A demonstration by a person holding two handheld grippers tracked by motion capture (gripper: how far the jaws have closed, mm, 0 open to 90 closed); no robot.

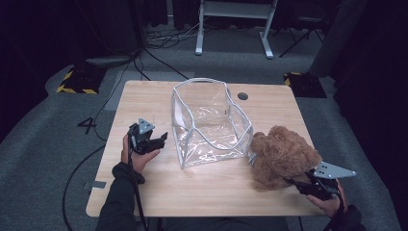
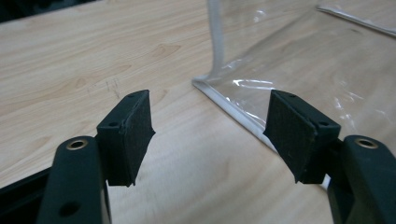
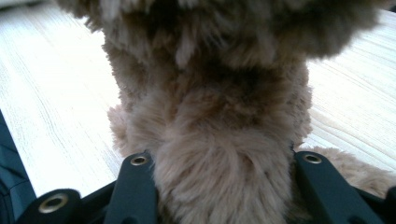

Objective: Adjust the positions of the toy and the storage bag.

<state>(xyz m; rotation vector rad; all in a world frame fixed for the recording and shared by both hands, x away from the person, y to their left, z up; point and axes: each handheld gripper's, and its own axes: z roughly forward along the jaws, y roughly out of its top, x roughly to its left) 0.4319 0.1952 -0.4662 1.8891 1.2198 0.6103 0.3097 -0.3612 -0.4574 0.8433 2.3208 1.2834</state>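
Left tool (image 1: 153, 140) stands wide with nothing between its pads, just beside the near left corner of the clear bag (image 1: 211, 122), which stands open-topped mid-surface. Right tool (image 1: 299, 184) is clamped on the brown plush toy (image 1: 281, 156), which sits just right of the bag. Judged step: loading; next, lift the toy over the rim. The surface (image 1: 144, 192) near the front edge lies free.

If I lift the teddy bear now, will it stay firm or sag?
Probably sags: the teddy bear is soft plush, and its fur bulges between the right gripper jaws. Likely light for its bulk. Unlikely to slip, since the fur looks squeezed.
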